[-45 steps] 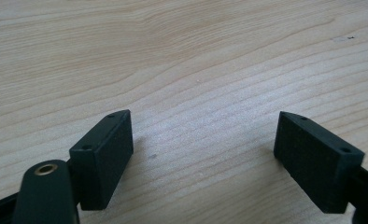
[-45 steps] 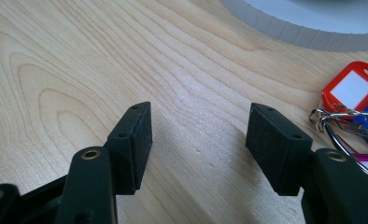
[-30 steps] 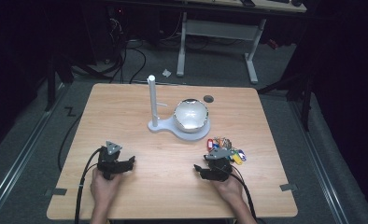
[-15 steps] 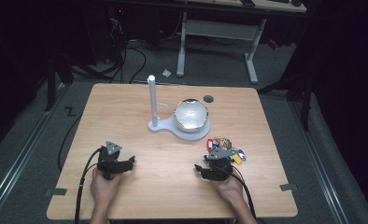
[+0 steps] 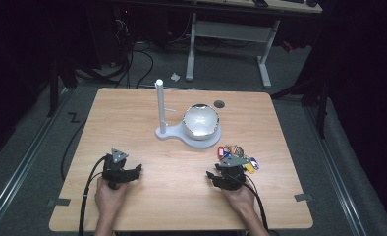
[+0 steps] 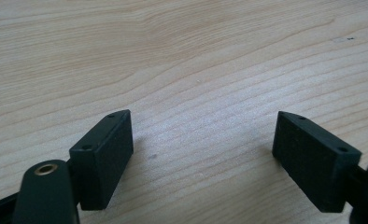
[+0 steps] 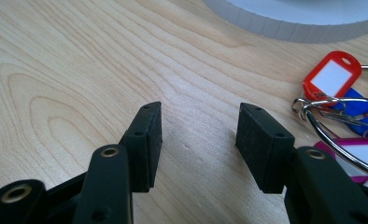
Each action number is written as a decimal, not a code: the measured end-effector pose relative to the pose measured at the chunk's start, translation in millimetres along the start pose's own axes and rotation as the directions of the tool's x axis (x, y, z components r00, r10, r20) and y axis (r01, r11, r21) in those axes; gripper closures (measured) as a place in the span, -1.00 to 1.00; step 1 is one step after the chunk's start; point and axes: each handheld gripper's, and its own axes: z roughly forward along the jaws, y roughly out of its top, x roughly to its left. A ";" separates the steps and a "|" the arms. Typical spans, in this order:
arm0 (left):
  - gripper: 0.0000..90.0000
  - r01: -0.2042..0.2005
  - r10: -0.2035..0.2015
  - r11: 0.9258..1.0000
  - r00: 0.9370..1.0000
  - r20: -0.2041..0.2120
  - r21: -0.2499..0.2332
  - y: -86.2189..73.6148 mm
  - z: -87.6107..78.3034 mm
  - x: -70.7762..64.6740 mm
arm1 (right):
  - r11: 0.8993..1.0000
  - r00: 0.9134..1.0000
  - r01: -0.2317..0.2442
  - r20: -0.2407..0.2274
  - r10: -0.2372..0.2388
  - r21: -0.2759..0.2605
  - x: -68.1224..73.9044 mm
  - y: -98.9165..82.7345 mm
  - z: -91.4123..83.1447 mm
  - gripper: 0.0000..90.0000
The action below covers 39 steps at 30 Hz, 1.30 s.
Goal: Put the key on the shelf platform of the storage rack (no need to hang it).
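Observation:
My left gripper rests at the front left of the wooden table, held by a hand. Its jaws stand wide open over bare wood. My right gripper sits at the front right in the other hand. It is open, its jaws have just been closing, and nothing lies between them. A bunch of keys with coloured tags lies just right of and beyond it. The red tag and the wire ring lie right of the right jaw, apart from it.
A white stand with an upright post carries a shiny bowl at the table's middle back; its base rim lies ahead of the right gripper. A dark round hole sits behind the bowl. Cables trail off the front edge.

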 end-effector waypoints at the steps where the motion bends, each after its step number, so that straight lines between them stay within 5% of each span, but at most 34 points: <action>1: -0.54 -0.001 0.001 1.000 1.000 0.000 0.001 0.0 0.0 0.1 | 1.000 1.000 0.000 0.000 0.000 0.000 0.0 0.0 0.0 0.14; 12: -0.54 -0.001 0.001 1.000 1.000 0.001 0.003 0.2 -0.1 0.3 | 1.000 1.000 -0.003 -0.007 0.003 -0.018 0.7 0.5 -7.2 0.17; 27: -0.54 -0.001 0.001 1.000 1.000 0.001 0.002 0.1 0.0 0.3 | 0.994 0.998 -0.066 0.009 0.067 -0.083 -11.0 -1.9 -30.6 0.27; 39: -0.54 -0.001 0.001 1.000 1.000 0.001 0.003 0.2 -0.1 0.3 | 0.992 0.994 -0.078 0.064 0.084 -0.104 -28.2 -6.5 -50.6 0.30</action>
